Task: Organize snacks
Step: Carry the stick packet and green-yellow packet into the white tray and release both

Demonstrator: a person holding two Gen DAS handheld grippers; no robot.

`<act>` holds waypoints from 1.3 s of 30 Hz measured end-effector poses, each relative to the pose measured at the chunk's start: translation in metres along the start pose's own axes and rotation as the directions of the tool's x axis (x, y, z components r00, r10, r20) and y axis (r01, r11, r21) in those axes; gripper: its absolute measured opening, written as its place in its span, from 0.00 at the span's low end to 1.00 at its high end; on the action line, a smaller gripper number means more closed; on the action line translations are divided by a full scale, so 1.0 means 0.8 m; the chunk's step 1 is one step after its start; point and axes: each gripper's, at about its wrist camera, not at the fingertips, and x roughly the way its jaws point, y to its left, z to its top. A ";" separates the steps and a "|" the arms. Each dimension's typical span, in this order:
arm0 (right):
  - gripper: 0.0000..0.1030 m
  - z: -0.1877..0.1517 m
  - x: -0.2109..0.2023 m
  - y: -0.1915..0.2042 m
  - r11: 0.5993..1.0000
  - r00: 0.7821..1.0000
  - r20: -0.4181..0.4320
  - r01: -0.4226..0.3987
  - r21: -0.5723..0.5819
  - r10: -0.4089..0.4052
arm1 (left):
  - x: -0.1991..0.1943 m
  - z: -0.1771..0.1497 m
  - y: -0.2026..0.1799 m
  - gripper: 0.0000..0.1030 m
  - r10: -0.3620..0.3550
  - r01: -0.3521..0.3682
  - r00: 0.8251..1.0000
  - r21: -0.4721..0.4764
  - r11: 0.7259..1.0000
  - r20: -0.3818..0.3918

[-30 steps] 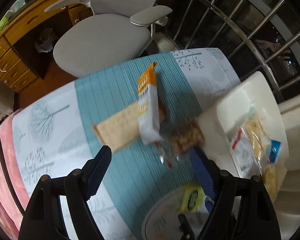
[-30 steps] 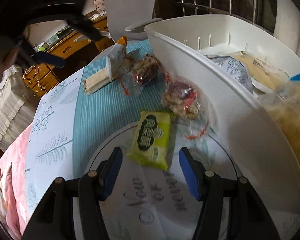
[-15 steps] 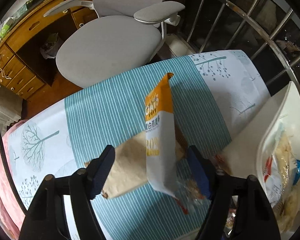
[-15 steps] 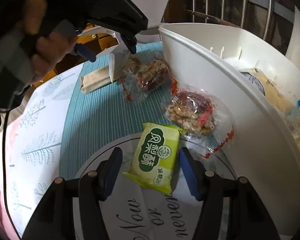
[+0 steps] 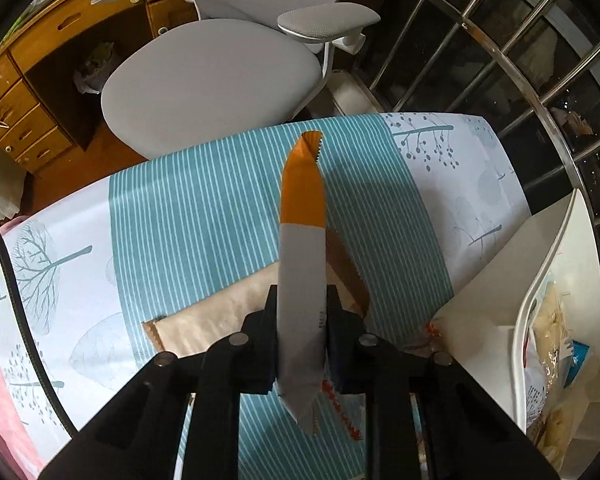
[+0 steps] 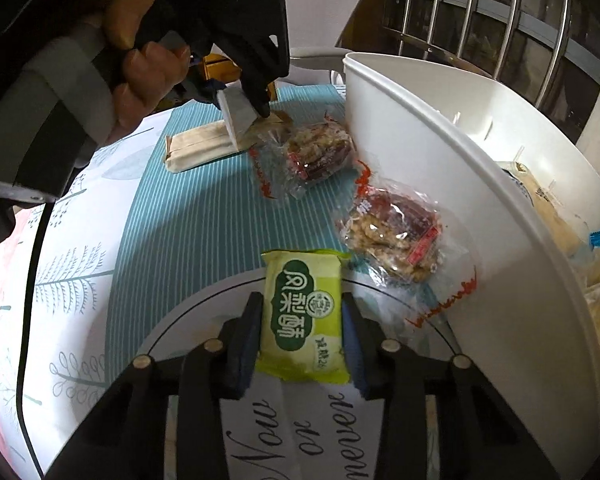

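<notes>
Orange-white pack (image 5: 302, 280) pinched edge-on in left gripper (image 5: 302, 334), lower end low over striped cloth (image 5: 204, 232), above tan pack (image 5: 212, 316). Green pack (image 6: 304, 312) flat on near mat (image 6: 204, 316), right gripper (image 6: 302, 350) jaws just closing onto its sides. Bin (image 6: 452, 184) right. Risks: thin pack twisting or sliding from pinch; green pack buckling or popping out; nearby nut bag (image 6: 396, 232) snagged on lift.

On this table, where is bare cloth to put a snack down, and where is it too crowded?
Free: the teal striped cloth between the beige packet and the green packet, and the white tree-print strip beside it. Crowded: along the white bin, where two clear nut-snack bags lie close to its wall.
</notes>
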 end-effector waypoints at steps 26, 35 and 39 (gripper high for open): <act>0.35 -0.016 -0.060 -0.003 0.999 0.998 -0.069 -0.002 0.032 0.005 | -0.103 -0.120 0.058 0.17 0.029 -0.034 0.996 -0.072 0.997 -0.080; 0.35 -0.015 -0.126 -0.010 0.999 0.999 -0.033 -0.015 0.050 0.017 | -0.165 -0.197 0.060 0.17 0.025 -0.031 0.996 -0.071 0.997 -0.082; 0.35 -0.018 -0.160 -0.022 0.998 1.000 -0.001 -0.008 0.055 0.009 | -0.188 -0.232 0.049 0.17 0.015 -0.021 0.996 -0.059 0.998 -0.089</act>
